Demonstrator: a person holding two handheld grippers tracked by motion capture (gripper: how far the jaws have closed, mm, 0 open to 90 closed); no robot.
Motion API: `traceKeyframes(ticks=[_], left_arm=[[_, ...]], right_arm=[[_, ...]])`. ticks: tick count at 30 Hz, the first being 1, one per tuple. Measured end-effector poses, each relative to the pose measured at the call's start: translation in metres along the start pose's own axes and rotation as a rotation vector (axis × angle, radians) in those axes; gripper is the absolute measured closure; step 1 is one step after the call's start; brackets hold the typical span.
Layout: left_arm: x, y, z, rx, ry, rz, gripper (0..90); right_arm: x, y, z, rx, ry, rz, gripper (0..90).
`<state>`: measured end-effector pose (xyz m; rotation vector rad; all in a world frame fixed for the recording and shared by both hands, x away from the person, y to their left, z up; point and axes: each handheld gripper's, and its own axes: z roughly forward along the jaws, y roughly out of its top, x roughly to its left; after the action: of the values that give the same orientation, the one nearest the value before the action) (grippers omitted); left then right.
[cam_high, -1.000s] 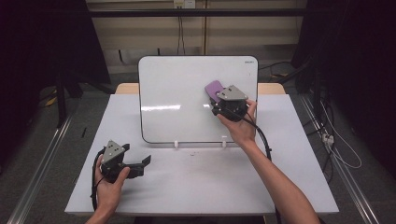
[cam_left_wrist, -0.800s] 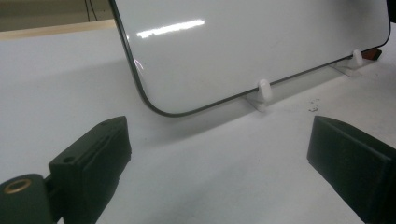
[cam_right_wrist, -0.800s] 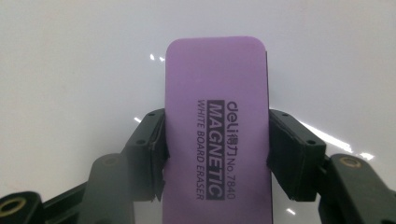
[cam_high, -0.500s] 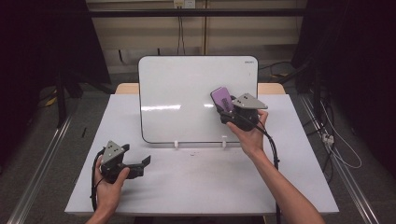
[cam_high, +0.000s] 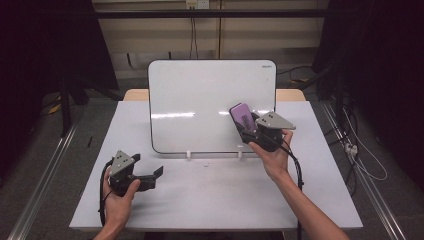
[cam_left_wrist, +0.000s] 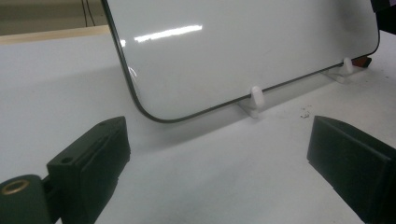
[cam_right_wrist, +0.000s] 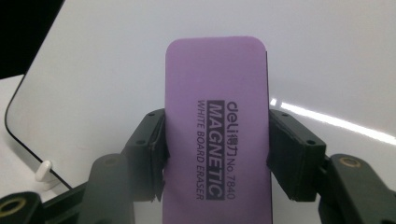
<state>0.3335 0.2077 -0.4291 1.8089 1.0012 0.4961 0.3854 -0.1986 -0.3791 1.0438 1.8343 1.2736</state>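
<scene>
A white whiteboard (cam_high: 200, 100) stands upright on small white feet (cam_high: 189, 154) at the middle of the table. My right gripper (cam_high: 245, 125) is shut on a purple magnetic whiteboard eraser (cam_high: 242, 116), held in front of the board's lower right part. In the right gripper view the eraser (cam_right_wrist: 218, 135) sits upright between the two jaws with the whiteboard (cam_right_wrist: 140, 56) behind it. My left gripper (cam_high: 155, 175) rests low on the table at the front left, open, with nothing between its jaws. In the left gripper view the whiteboard (cam_left_wrist: 233, 51) and one of its feet (cam_left_wrist: 255, 97) lie ahead.
The white table (cam_high: 215, 195) carries the board. A wooden table edge (cam_high: 290, 94) shows behind it. Cables (cam_high: 365, 165) lie on the floor at the right, and a metal rail (cam_high: 45, 170) runs along the left.
My right gripper has moved the eraser down and to the right across the board's face, then slightly lower. The left gripper has stayed in place.
</scene>
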Motion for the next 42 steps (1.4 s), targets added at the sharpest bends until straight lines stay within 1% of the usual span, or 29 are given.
traceKeyframes(ticks=[2, 3, 4, 7, 8, 11, 13, 15, 16, 18, 19, 21, 22, 23, 25, 26, 27, 29, 32, 35, 40, 42], left_arm=[[0.000, 0.000, -0.001, -0.002, 0.001, 0.001, 5.2], [-0.001, 0.000, -0.001, -0.009, 0.001, -0.008, 5.2], [0.000, 0.000, -0.001, -0.010, 0.002, -0.006, 4.9], [0.000, 0.002, -0.001, -0.008, 0.001, -0.010, 4.9], [-0.001, 0.002, -0.001, -0.013, 0.000, -0.016, 4.9], [-0.002, 0.004, -0.001, -0.020, -0.006, -0.014, 4.9], [-0.003, 0.005, -0.001, -0.022, -0.008, -0.017, 5.9], [-0.004, 0.006, -0.002, -0.024, -0.033, -0.027, 6.1], [-0.006, 0.007, -0.002, -0.031, -0.037, -0.033, 6.6], [-0.008, 0.009, -0.002, -0.043, -0.063, -0.045, 7.2], [-0.010, 0.009, -0.001, -0.048, -0.065, -0.042, 7.2], [-0.013, 0.011, 0.001, -0.052, -0.087, -0.036, 7.2], [-0.015, 0.012, 0.002, -0.051, -0.091, -0.034, 7.2], [-0.018, 0.014, 0.003, -0.055, -0.090, -0.041, 7.2], [-0.021, 0.017, 0.004, -0.058, -0.113, -0.035, 7.2], [-0.023, 0.019, 0.005, -0.066, -0.120, -0.046, 7.1], [-0.024, 0.020, 0.005, -0.070, -0.126, -0.046, 7.1], [-0.027, 0.024, 0.006, -0.090, -0.157, -0.066, 6.9], [-0.032, 0.029, 0.008, -0.103, -0.181, -0.089, 7.4], [-0.036, 0.032, 0.013, -0.110, -0.217, -0.133, 8.7], [-0.044, 0.039, 0.020, -0.120, -0.252, -0.148, 11.1], [-0.046, 0.041, 0.023, -0.120, -0.263, -0.151, 12.0]], right_arm=[[-0.002, 0.000, -0.002, -0.007, 0.003, 0.014, 41.8], [-0.002, -0.001, -0.003, -0.008, 0.008, 0.020, 41.8], [-0.002, -0.002, -0.004, -0.005, 0.015, 0.028, 41.8], [0.000, -0.005, -0.008, -0.002, 0.026, 0.023, 41.8], [-0.001, -0.006, -0.009, -0.002, 0.030, 0.027, 41.8], [-0.001, -0.009, -0.011, 0.001, 0.053, 0.052, 41.8], [0.003, -0.012, -0.012, 0.008, 0.066, 0.054, 41.8], [0.008, -0.017, -0.014, 0.014, 0.091, 0.056, 41.8], [0.011, -0.019, -0.015, 0.015, 0.098, 0.052, 41.8], [0.016, -0.023, -0.017, 0.021, 0.114, 0.047, 41.8], [0.018, -0.025, -0.018, 0.024, 0.119, 0.044, 41.8], [0.022, -0.028, -0.019, 0.024, 0.135, 0.040, 41.8], [0.023, -0.029, -0.020, 0.025, 0.139, 0.038, 41.8], [0.025, -0.030, -0.020, 0.024, 0.143, 0.033, 41.8], [0.026, -0.030, -0.021, 0.021, 0.149, 0.035, 41.8], [0.027, -0.030, -0.021, 0.015, 0.156, 0.041, 41.8], [0.028, -0.030, -0.021, 0.009, 0.165, 0.049, 41.8], [0.032, -0.030, -0.022, 0.000, 0.176, 0.041, 41.8], [0.039, -0.030, -0.023, -0.008, 0.199, 0.032, 41.8], [0.045, -0.030, -0.023, -0.013, 0.216, 0.024, 41.8], [0.051, -0.029, -0.023, -0.023, 0.248, 0.035, 41.8], [0.054, -0.029, -0.023, -0.030, 0.264, 0.030, 41.8]])
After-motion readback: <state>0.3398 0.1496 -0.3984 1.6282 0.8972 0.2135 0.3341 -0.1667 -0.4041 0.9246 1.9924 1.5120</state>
